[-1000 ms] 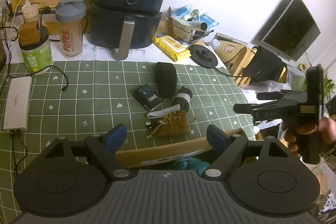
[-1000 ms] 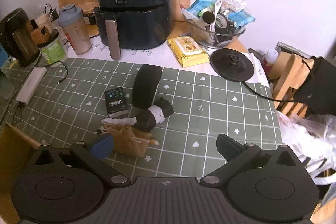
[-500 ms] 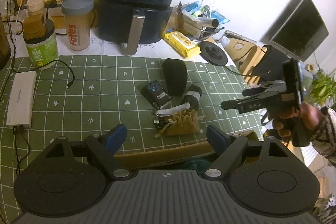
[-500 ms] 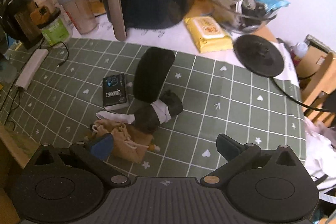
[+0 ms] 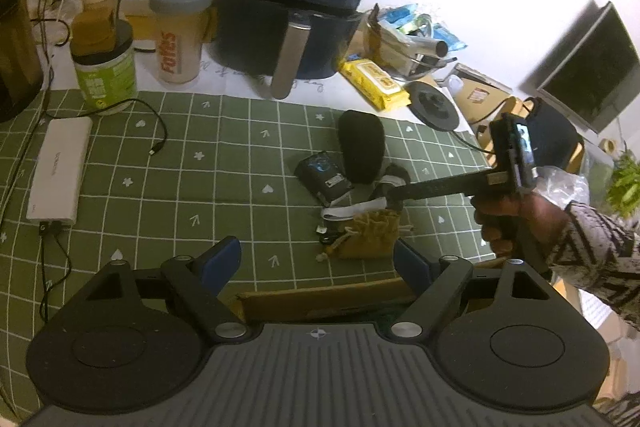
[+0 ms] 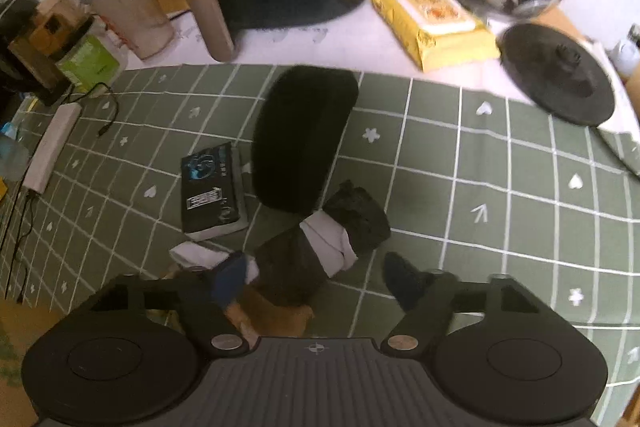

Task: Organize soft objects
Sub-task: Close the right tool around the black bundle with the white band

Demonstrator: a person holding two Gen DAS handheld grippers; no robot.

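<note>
left view far, right view near, shared black roll (image 5: 394,177) (image 6: 352,215)

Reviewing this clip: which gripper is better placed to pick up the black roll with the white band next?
Right. The right gripper is open and low over the black roll with the white band, jaws either side of its near end. The left gripper hangs back over the cardboard box, well short of the pile.
</note>
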